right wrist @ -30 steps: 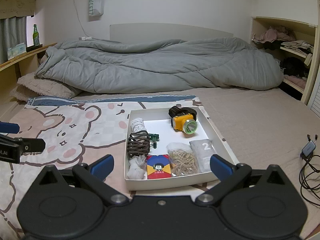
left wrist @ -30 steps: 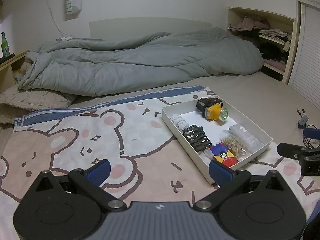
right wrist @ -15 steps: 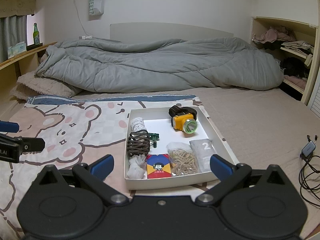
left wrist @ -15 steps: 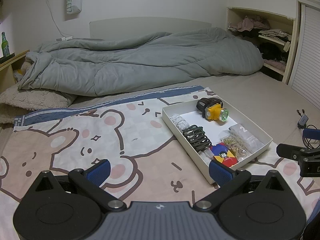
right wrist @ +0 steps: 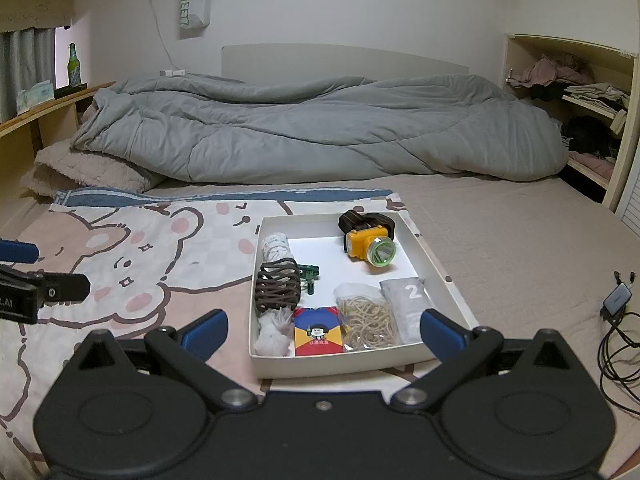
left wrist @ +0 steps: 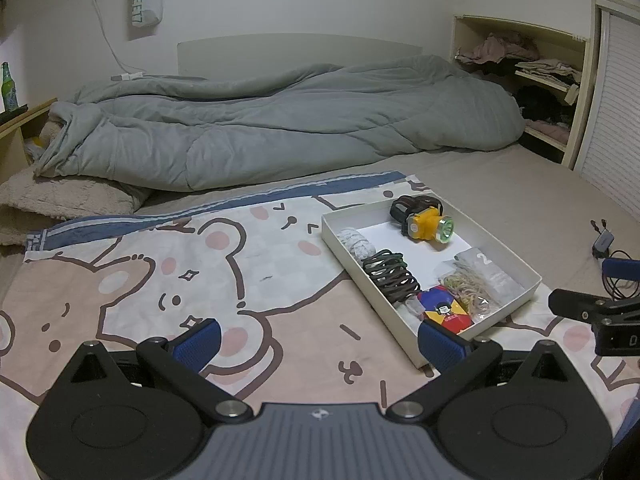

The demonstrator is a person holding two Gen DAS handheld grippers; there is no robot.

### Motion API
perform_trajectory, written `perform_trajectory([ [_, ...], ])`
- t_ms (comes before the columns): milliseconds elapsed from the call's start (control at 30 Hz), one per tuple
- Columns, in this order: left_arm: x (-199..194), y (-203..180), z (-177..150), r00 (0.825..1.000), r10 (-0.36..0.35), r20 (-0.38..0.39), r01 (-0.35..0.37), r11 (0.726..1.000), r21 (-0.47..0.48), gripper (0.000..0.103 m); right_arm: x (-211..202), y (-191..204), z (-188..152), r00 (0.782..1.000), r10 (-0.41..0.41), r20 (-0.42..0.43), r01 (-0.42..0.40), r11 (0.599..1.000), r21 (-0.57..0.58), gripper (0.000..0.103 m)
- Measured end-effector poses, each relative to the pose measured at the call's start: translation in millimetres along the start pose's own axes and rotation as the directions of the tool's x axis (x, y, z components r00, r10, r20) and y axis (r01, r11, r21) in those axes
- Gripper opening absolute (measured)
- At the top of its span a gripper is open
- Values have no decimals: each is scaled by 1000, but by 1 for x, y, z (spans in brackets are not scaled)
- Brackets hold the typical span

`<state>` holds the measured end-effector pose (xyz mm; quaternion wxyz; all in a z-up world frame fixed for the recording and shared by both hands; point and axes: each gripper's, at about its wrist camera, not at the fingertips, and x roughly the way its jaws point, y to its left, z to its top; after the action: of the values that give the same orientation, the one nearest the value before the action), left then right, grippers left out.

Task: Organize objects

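**White cardboard tray, filled, on the bear-print sheet**

White shallow tray lying flat on a pink and cream bear-print sheet spread over the near part of the bed; seen at the right of the left wrist view.

Inside the tray, in the right wrist view:
- Far right: a yellow headlamp with a green-rimmed lens and a dark strap.
- Far left: a roll of white speckled cord, and just near of it a dark brown coiled bundle.
- Beside that bundle, toward the middle: a small green clip-like piece, too small to name.
- Near left corner: a crumpled clear plastic wad.
- Along the near wall, left to right: a red, blue and yellow card packet, a clear bag of rubber bands, and a grey pouch marked "2".

Left gripper over the sheet, left of the tray: blue-padded fingers spread wide, nothing between them. Right gripper just near of the tray: fingers likewise spread wide and empty, the right pad showing in front of the tray's near right corner.

Farther back, a rumpled grey duvet across the bed. At the far right, open shelves with folded clothes. On the bare mattress to the right, a black cable with an adapter.
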<state>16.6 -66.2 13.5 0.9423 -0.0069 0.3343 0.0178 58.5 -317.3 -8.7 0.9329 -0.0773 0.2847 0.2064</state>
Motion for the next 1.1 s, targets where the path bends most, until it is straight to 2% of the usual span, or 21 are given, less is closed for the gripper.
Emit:
perform_trajectory([
  [1100, 0, 0, -1, 1000, 2, 0, -2, 1000, -7, 103, 2, 2, -3, 1000, 2, -3, -2, 1000, -10, 103],
])
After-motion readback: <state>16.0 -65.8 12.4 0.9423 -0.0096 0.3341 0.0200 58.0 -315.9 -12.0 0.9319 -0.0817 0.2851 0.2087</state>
